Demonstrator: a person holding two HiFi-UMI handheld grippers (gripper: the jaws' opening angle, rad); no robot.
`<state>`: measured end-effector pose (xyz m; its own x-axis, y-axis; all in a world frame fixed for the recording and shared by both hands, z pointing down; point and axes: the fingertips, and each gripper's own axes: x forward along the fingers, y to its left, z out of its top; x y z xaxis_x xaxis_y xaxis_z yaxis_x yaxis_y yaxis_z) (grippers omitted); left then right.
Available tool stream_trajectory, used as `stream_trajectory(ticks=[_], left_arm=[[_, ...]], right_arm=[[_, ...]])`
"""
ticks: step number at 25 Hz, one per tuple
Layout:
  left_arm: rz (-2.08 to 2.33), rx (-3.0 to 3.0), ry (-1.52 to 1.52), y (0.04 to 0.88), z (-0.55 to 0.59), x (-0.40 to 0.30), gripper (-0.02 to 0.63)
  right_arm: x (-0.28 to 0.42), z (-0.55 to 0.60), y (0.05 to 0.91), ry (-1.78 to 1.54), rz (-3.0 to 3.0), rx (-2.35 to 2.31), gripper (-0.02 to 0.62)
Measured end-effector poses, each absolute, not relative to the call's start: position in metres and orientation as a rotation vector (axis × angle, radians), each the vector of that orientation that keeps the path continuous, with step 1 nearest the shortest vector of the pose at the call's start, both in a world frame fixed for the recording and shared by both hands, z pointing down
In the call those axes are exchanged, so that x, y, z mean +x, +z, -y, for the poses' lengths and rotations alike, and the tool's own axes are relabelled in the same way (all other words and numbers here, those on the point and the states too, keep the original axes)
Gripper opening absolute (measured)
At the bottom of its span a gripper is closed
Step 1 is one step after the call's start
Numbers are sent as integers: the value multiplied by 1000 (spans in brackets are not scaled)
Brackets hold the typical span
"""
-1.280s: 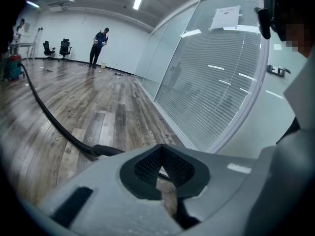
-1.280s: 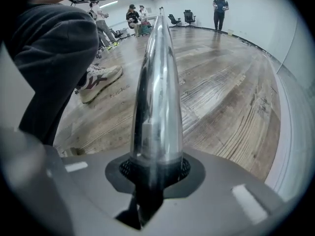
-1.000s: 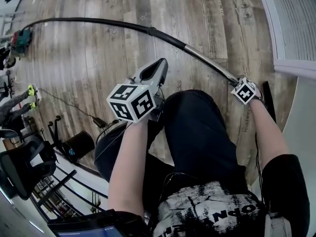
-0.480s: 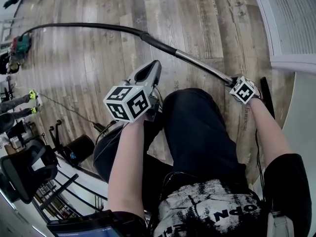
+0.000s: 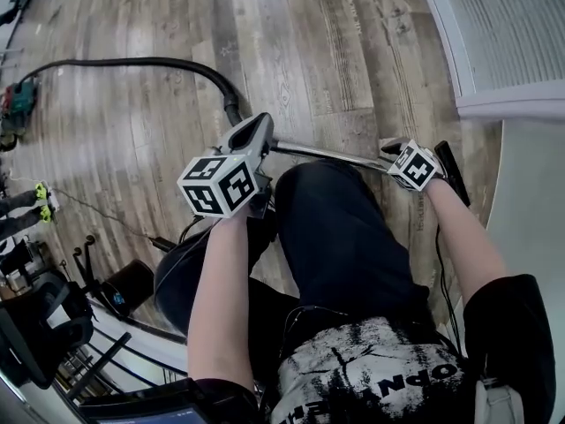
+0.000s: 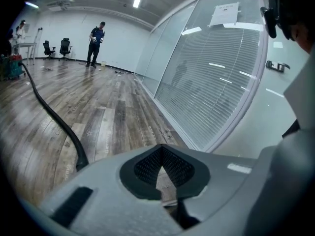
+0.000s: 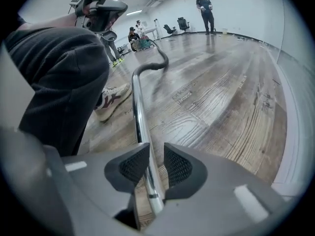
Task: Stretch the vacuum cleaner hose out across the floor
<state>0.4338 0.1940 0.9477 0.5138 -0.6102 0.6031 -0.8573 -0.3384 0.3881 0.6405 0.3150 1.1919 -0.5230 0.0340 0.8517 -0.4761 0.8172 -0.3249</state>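
- Right tongs (image 7: 150,167): jaws have just been closing and now grasp the metal wand (image 7: 139,117).
- The metal wand slanted toward 10 o'clock earlier; it now lies nearly level, 9 to 3 o'clock.
- Hose (image 5: 132,60): arcs over the floor (image 5: 335,42) toward 10 o'clock, with a tighter bend than before.
- Left tongs (image 6: 160,163): clenched, empty, unmoved.

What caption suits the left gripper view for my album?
Closed, empty left tongs above a wooden floor, black hose snaking away beside a glass wall with blinds.
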Motion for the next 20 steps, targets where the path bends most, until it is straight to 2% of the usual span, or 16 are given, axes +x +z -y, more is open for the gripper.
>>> stream_trajectory(ticks=[2, 7, 20], left_arm=[[1173, 2084, 455, 948, -193, 442, -1], [1142, 2106, 466, 950, -192, 447, -1], [1142, 2132, 472, 950, -164, 388, -1]], right_arm=[[639, -314, 1190, 672, 2036, 343, 57], [638, -323, 1198, 677, 2016, 355, 6], [612, -313, 1216, 714, 1932, 377, 6]])
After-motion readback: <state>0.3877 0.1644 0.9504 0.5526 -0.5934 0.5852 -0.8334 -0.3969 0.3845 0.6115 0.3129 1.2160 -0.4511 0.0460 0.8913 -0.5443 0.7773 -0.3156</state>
